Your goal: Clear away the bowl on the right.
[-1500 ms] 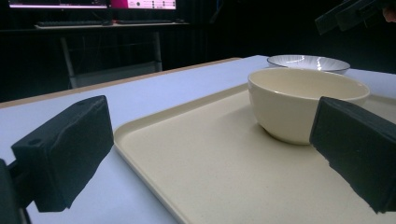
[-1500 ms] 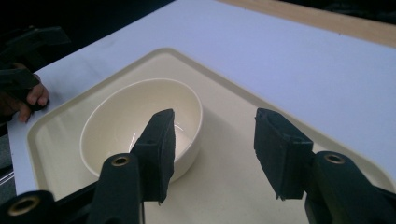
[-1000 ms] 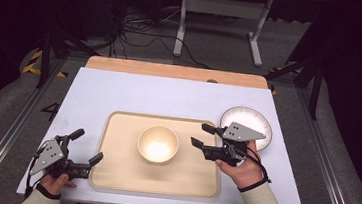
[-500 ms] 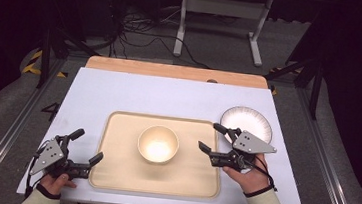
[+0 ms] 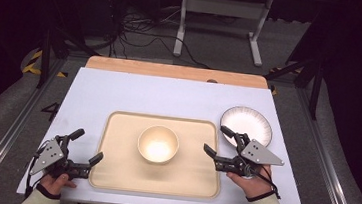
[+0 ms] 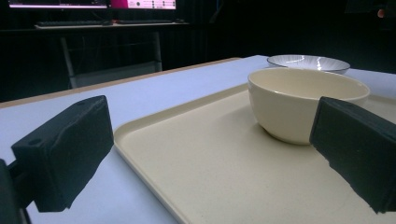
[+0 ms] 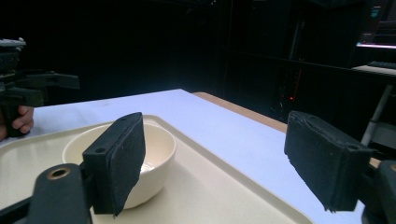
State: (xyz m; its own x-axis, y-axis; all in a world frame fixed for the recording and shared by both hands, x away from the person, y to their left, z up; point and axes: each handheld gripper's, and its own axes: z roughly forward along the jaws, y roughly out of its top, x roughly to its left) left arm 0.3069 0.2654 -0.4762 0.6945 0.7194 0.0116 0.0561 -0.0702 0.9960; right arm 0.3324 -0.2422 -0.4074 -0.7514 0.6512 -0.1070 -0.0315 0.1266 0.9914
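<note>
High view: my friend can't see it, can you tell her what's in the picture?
A cream bowl sits in the middle of a tan tray on a white table. A person holds open tongs at each side, left and right, with a white plate beyond the right pair.

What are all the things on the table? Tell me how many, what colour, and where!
table: one, white top with a wooden far edge, under everything
tray: one, beige, middle of the table near the person
bowl: one, cream, on the tray's middle
plate: one, white with a dark rim, right of the tray
left gripper: one, black, open, at the tray's left edge
right gripper: one, black, open, at the tray's right edge
</note>
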